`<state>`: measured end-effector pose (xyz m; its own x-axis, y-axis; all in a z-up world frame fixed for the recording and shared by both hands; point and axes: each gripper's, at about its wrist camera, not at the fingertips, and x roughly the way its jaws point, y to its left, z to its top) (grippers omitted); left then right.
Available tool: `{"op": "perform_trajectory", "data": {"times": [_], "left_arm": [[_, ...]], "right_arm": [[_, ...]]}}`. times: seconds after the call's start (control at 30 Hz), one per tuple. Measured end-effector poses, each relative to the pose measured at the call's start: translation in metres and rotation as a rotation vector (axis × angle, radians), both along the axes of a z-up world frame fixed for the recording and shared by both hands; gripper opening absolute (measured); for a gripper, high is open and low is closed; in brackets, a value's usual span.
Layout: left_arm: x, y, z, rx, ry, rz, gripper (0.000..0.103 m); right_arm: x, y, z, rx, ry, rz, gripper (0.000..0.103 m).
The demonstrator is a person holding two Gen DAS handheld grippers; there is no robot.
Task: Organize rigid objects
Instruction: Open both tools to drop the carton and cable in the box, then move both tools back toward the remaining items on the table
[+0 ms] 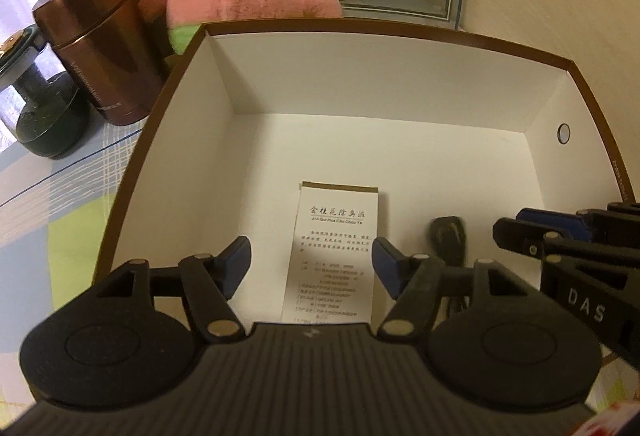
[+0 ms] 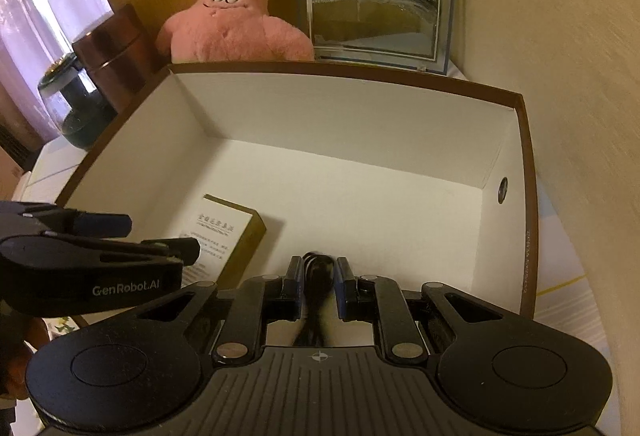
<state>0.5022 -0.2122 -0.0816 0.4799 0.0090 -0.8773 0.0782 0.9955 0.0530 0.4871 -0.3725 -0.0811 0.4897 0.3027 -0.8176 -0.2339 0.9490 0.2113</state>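
The left tool (image 1: 312,256) is open around the small box (image 1: 334,252), while the right tool (image 2: 319,282), squeezing the black cord (image 2: 318,276), might bump it inside the big box (image 2: 360,108).

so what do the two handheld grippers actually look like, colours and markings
Both are matte black plastic. The left gripper and right gripper each have blue finger pads, silver pivot pins, two round discs flanking a ribbed centre plate, and linkage arms. White lettering on the sides reads GenRobot.AI and DAS. No cables or sleeves are visible.
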Motion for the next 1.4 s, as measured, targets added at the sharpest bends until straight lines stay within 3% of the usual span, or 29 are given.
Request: {"op": "perform_trajectory", "data": {"times": [0.1, 0.17, 0.23, 0.27, 0.4, 0.47, 0.53, 0.83, 1.0, 1.4], "left_arm": [[-0.006, 0.003, 0.005, 0.001, -0.006, 0.01, 0.064], [-0.01, 0.005, 0.008, -0.002, -0.01, 0.018, 0.064], [-0.015, 0.007, 0.012, -0.001, -0.017, 0.024, 0.064], [-0.017, 0.009, 0.015, 0.0, -0.021, 0.027, 0.064], [-0.032, 0.013, 0.028, 0.002, -0.051, 0.038, 0.065], [-0.042, 0.017, 0.036, 0.014, -0.074, 0.05, 0.073], [-0.054, 0.019, 0.043, 0.031, -0.1, 0.058, 0.073], [-0.11, 0.025, 0.071, 0.021, -0.167, 0.064, 0.073], [-0.145, 0.029, 0.081, 0.007, -0.19, 0.095, 0.073], [-0.208, 0.043, 0.097, -0.005, -0.214, 0.143, 0.073]], "right_arm": [[-0.002, -0.002, 0.002, 0.008, 0.003, 0.002, 0.017], [-0.005, -0.004, 0.004, 0.017, -0.002, 0.005, 0.042], [-0.01, -0.004, 0.007, 0.013, -0.026, 0.009, 0.06], [-0.013, -0.005, 0.01, 0.011, -0.041, 0.011, 0.061], [-0.025, -0.011, 0.019, 0.063, -0.07, 0.007, 0.063], [-0.033, -0.017, 0.024, 0.1, -0.084, 0.001, 0.064], [-0.041, -0.021, 0.028, 0.118, -0.1, -0.01, 0.064], [-0.079, -0.02, 0.044, 0.071, -0.174, 0.003, 0.064], [-0.097, -0.027, 0.052, 0.131, -0.169, 0.009, 0.064], [-0.141, -0.023, 0.061, 0.127, -0.174, 0.037, 0.064]]}}
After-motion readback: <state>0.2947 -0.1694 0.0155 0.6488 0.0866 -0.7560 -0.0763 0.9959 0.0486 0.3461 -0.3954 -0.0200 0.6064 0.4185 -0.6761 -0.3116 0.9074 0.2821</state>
